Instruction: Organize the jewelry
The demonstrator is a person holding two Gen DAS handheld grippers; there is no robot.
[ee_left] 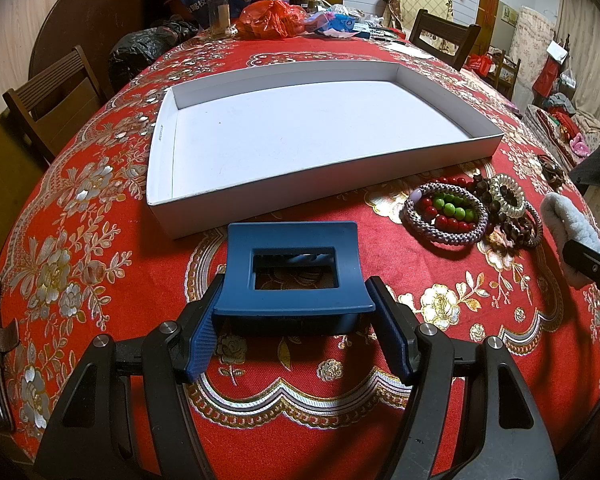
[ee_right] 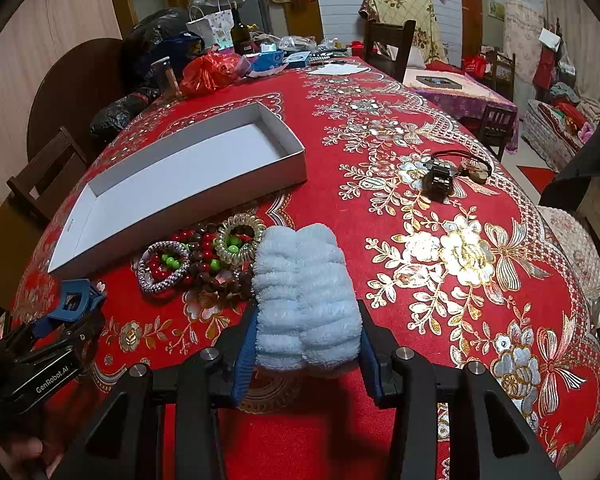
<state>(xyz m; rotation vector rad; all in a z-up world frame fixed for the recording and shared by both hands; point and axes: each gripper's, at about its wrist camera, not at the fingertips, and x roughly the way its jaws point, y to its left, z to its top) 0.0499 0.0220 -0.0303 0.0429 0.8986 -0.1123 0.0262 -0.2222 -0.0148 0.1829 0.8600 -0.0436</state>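
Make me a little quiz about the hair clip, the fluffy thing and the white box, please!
1. True or false: the white box already holds jewelry.
2. What does the left gripper hold? A) blue claw hair clip B) green beads C) glass jar
3. Fill in: the right gripper squeezes a light blue fluffy ____.

Key
1. False: it is empty, and the pile of bracelets lies on the red tablecloth beside it.
2. A
3. Scrunchie
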